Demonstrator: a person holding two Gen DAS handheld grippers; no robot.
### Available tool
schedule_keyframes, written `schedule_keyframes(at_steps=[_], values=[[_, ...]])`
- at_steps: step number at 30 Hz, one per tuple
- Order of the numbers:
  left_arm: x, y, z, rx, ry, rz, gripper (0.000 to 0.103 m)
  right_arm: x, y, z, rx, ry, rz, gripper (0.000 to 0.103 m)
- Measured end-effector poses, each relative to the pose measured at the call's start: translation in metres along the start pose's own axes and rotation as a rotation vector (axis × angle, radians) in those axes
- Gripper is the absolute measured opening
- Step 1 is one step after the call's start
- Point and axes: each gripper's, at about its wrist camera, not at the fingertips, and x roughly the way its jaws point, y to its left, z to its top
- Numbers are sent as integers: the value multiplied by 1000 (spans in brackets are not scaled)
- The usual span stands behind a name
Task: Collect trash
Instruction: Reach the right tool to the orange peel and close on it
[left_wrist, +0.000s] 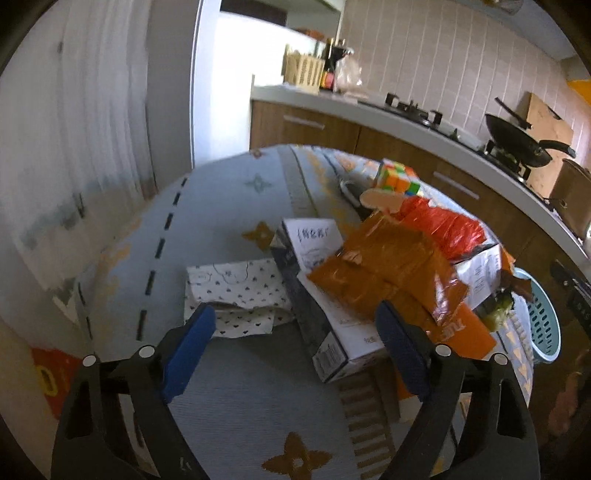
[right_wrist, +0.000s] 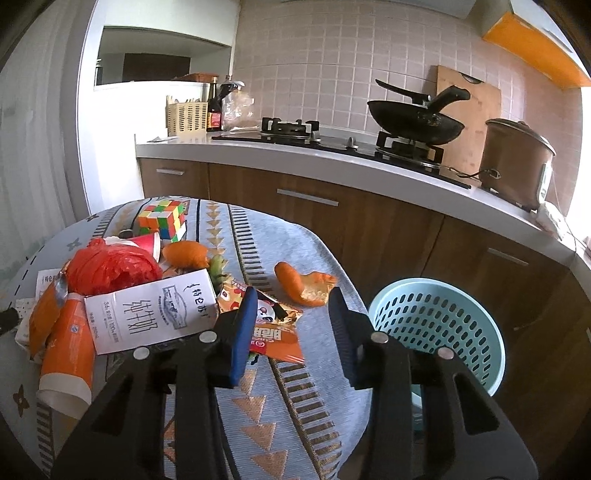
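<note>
the left gripper (left_wrist: 295, 325) is seen at the bottom of the left wrist view with its blue pads spread wide; nothing is pressed between them. within the gap, near the centre of the frame, a white milk carton (left_wrist: 325, 295) is lying on its side on the patterned tablecloth (left_wrist: 229, 206). an orange wrapper (left_wrist: 384, 269) is draped over the carton, just above the right pad. a spotted paper scrap (left_wrist: 240, 295) lies flat at centre left, touching the carton's left edge and partly covered by the left pad. a crumpled red plastic bag (left_wrist: 447, 225) is shown at centre right, beyond the orange wrapper, and a puzzle cube (left_wrist: 399, 177) above it.

the right gripper (right_wrist: 293, 306) is seen at lower centre of the right wrist view with its jaws part-way open and nothing gripped. an orange snack packet (right_wrist: 277, 332) lies flat on the cloth, its left part hidden behind the left pad, its right corner showing in the gap. a piece of orange peel (right_wrist: 303, 284) lies just above the gap. a second white milk carton (right_wrist: 151, 314) is shown at centre left, an orange paper cup (right_wrist: 70, 347) lying on its side at lower left. the pale blue perforated basket (right_wrist: 443, 325) stands at lower right, beside the table edge and below it; whether anything is inside it cannot be told.
</note>
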Motion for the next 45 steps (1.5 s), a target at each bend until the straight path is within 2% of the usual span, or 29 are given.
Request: schedule_keyframes(at_steps=[7, 12, 15, 17, 19, 20, 23, 27, 28, 34, 42, 43, 45], values=[[6, 46, -1, -95, 35, 74, 84, 3, -1, -2, -6, 10, 6, 37], [33, 69, 5, -194, 119, -26, 85, 10, -5, -1, 12, 29, 17, 37], [42, 62, 13, -178, 111, -37, 82, 11, -11, 1, 19, 31, 21, 38], [48, 53, 17, -162, 120, -61, 77, 12, -16, 3, 23, 26, 26, 44], [52, 43, 16, -134, 123, -45, 69, 14, -21, 4, 33, 22, 29, 52], [54, 36, 16, -108, 120, -6, 66, 17, -26, 6, 38, 25, 33, 56], [54, 24, 12, -48, 113, 68, 39, 35, -38, 11, 50, 67, 51, 58], [54, 21, 12, -33, 106, 90, 3, 68, -52, 18, 59, 134, 91, 58], [52, 22, 11, -36, 104, 89, 0, 74, -53, 19, 59, 147, 100, 58], [35, 29, 20, -69, 35, 73, 0, 121, -51, 23, 40, 252, 165, 59], [1, 26, 47, -75, -84, 83, 0, 150, -40, 18, -9, 309, 163, 58], [-2, 24, 51, -78, -99, 76, 0, 153, -37, 17, -19, 315, 158, 55], [-7, 20, 57, -76, -121, 65, 0, 157, -35, 17, -28, 328, 162, 32]])
